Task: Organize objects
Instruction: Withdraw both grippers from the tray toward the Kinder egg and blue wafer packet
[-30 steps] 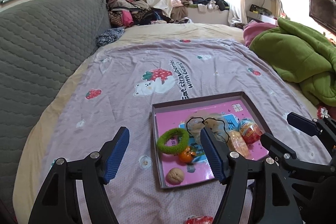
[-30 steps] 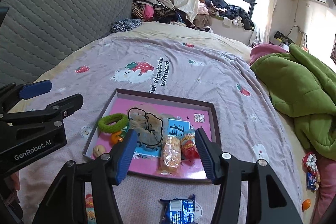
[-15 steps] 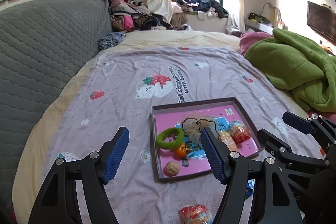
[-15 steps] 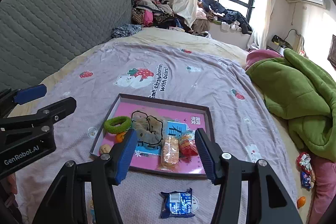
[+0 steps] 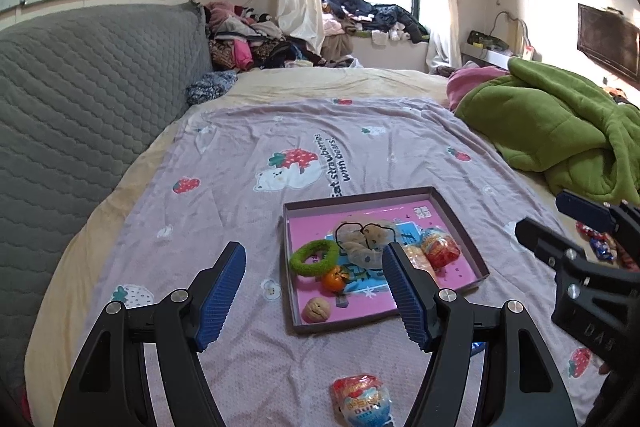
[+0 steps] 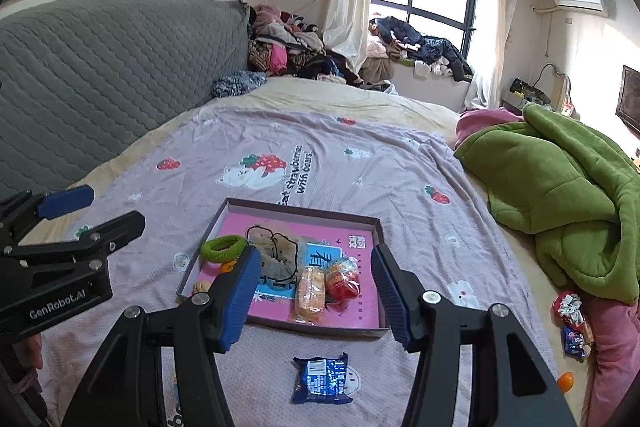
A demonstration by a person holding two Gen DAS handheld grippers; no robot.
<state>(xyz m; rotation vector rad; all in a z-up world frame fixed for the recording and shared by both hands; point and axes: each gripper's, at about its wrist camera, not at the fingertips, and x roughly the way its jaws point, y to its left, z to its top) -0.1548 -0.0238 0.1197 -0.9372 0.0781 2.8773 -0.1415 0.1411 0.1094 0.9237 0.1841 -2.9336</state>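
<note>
Ahead of both grippers, on lilac bedspread (image 5: 240, 163): shallow pink-lined tray (image 6: 378, 227), holding green ring (image 5: 314, 255), snack packs, orange, walnut (image 5: 316, 309). Left gripper (image 5: 314, 297) jaws wide apart, empty. Right gripper (image 6: 316, 297) likewise. Below right gripper, outside tray: blue packet (image 6: 322, 379). Below left gripper: red-topped packet (image 5: 360, 401).

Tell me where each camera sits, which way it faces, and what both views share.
Left wrist: on the left gripper, looking down the bed at the tray; its open fingers and the right gripper show.
Right wrist: on the right gripper, same heading; the left gripper shows.
Shared: tray, green ring, green blanket.
</note>
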